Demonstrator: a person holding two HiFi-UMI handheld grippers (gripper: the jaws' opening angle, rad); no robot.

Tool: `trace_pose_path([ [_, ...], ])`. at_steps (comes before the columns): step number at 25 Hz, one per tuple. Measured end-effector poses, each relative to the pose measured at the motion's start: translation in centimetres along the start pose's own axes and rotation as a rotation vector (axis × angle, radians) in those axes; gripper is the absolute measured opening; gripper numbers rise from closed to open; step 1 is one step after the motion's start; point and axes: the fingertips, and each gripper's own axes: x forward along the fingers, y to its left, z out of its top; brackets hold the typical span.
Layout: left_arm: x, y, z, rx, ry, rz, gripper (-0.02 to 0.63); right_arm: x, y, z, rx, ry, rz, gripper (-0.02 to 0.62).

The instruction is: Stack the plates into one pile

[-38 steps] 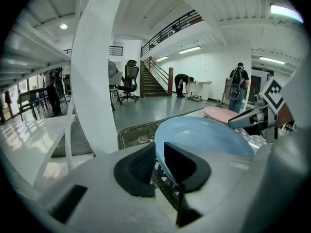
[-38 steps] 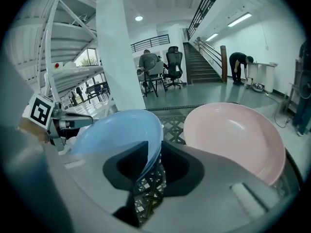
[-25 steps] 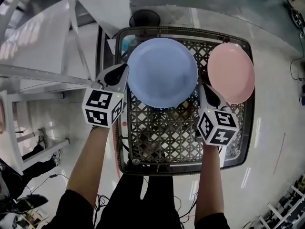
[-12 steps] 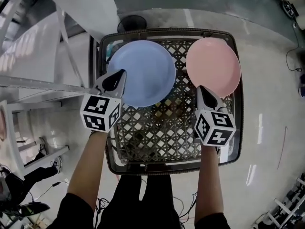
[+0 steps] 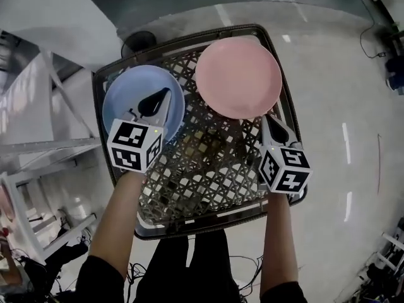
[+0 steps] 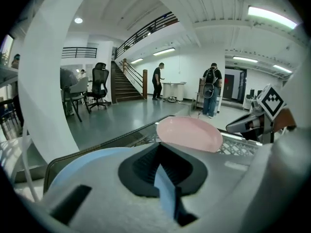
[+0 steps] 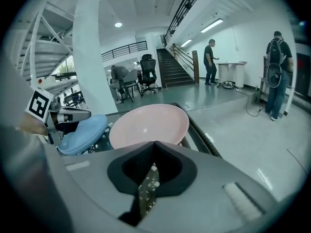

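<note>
A blue plate (image 5: 123,103) lies on the left of the wire basket (image 5: 208,163), and a pink plate (image 5: 238,77) lies on the far right. My left gripper (image 5: 164,94) hovers over the blue plate, shut and empty. In the left gripper view the blue plate (image 6: 82,161) shows under the left gripper (image 6: 158,147), with the pink plate (image 6: 189,132) ahead. My right gripper (image 5: 265,120) is shut and empty at the pink plate's near right rim. In the right gripper view the pink plate (image 7: 150,125) lies just beyond the right gripper (image 7: 154,143), with the blue plate (image 7: 85,132) to its left.
A black round object (image 5: 140,41) stands on the floor beyond the basket. A white steel frame (image 5: 38,144) runs along the left. Several people (image 6: 211,89), office chairs (image 6: 99,86) and a staircase (image 7: 182,67) are far off in the hall.
The basket and both plates have slid left in the head view. My left gripper went from the blue plate's left rim to over its middle. The right one went from the pink plate's left edge to its right.
</note>
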Motion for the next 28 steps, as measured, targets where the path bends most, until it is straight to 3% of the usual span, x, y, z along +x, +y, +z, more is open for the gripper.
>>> trace_pose_path([
  [9,1.3,-1.1,0.5,0.009,0.022,-0.057,-0.005,-0.6,0.0,-0.8,0.029,-0.008,-0.038,0.018],
  [12,2.2,-1.2,0.1,0.014,0.065,-0.060,0.031,0.1,-0.1,-0.5,0.027,-0.003,-0.026,0.041],
  [17,3.9,-0.2,0.3,0.086,0.138,-0.074,0.084,1.2,-0.6,0.6,0.021,-0.010,-0.017,0.075],
  [24,7.0,1.0,-0.5,0.242,0.320,-0.146,0.141,2.6,-1.2,0.8,0.014,0.013,-0.023,0.106],
  [28,8.7,1.8,-0.6,0.260,0.365,-0.154,0.175,3.2,-1.6,0.5,0.031,0.031,-0.026,0.118],
])
